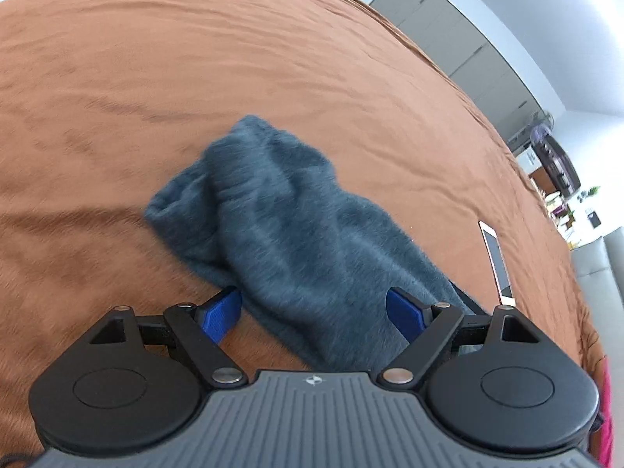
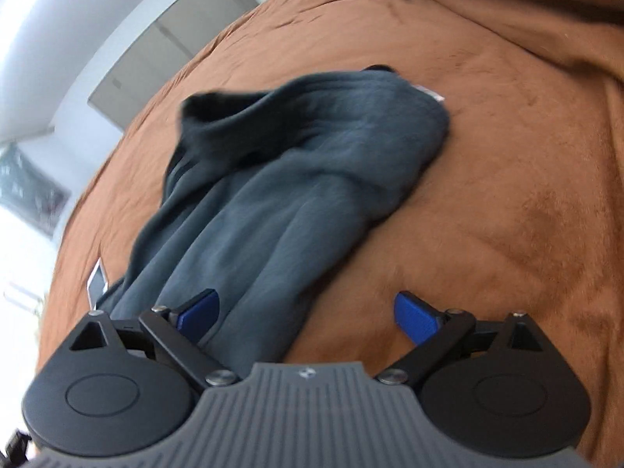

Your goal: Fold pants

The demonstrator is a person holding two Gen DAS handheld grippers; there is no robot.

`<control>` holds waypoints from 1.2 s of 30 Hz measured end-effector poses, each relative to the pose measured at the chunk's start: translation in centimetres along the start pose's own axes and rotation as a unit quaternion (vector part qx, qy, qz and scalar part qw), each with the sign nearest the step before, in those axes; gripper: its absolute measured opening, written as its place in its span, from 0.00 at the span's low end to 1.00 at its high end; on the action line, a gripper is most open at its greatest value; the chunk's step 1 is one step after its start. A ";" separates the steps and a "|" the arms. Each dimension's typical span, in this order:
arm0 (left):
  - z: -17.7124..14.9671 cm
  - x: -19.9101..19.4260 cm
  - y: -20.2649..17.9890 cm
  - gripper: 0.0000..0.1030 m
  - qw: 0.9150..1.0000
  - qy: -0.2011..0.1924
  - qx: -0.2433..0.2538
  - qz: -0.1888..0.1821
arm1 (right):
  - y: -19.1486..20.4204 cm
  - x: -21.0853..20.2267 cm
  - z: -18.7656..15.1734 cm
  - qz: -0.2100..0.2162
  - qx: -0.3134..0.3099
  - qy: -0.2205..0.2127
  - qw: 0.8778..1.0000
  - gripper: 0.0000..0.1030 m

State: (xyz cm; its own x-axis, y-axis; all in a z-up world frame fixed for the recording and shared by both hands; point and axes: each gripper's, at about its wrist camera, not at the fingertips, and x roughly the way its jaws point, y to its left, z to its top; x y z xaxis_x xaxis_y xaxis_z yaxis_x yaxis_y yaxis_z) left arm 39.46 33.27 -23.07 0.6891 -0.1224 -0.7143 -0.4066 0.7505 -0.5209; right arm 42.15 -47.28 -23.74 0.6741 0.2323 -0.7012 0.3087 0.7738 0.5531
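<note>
Grey-blue pants (image 1: 288, 226) lie bunched lengthwise on a brown bedspread (image 1: 195, 78). My left gripper (image 1: 314, 314) is open, its blue fingers (image 1: 220, 318) standing either side of the near end of the pants without gripping them. In the right wrist view the same pants (image 2: 280, 187) stretch away from me, crumpled at the far end. My right gripper (image 2: 306, 316) is open just above the near end, with the left finger (image 2: 199, 314) over the cloth and the right finger (image 2: 415, 318) over the bedspread (image 2: 507, 195).
A white phone (image 1: 497, 261) lies on the bed right of the pants; it also shows in the right wrist view (image 2: 97, 277). Grey wardrobes (image 1: 448, 27) stand beyond the bed's far edge. Shelves and clutter (image 1: 561, 179) are at the right.
</note>
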 end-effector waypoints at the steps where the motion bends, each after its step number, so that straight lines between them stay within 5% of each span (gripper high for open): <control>1: 0.1 0.5 -0.3 0.95 1.000 0.002 0.008 0.006 | -0.4 0.4 0.3 0.002 0.009 -0.005 1.000 0.90; 12: 0.7 2.6 -1.4 1.00 1.000 -0.002 0.011 0.009 | 0.4 4.2 4.6 0.017 0.022 -0.024 0.999 0.91; 14: 0.7 2.8 -1.6 1.00 1.000 -0.005 0.014 0.013 | 1.0 4.9 4.9 0.007 0.026 -0.033 0.999 0.79; 18: 0.5 2.4 -1.4 1.00 1.000 -0.018 0.015 0.017 | -0.7 4.9 5.1 0.012 0.055 -0.045 0.997 0.31; 20: 0.4 2.1 -1.1 0.68 0.999 -0.023 0.017 0.033 | -1.9 4.9 5.0 0.035 0.069 -0.048 0.996 0.23; 22: 0.6 1.7 -0.6 0.51 0.999 -0.022 0.017 0.038 | -2.5 4.4 4.6 0.047 0.075 -0.059 0.994 0.17; 28: 1.3 1.1 0.4 0.21 1.000 -0.010 0.010 0.011 | -1.9 3.0 4.4 0.066 0.080 -0.083 0.991 0.13; 36: 1.0 0.7 0.0 0.16 1.000 -0.016 0.019 0.009 | 0.9 1.2 5.4 0.046 0.036 -0.094 0.994 0.12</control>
State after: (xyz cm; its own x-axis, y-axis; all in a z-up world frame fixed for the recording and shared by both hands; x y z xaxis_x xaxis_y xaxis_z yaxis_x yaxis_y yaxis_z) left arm 40.56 33.84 -23.13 0.7009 -0.0892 -0.7077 -0.3964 0.7761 -0.4904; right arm 46.85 -49.46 -21.62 0.8132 0.1797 -0.5536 0.2827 0.7095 0.6455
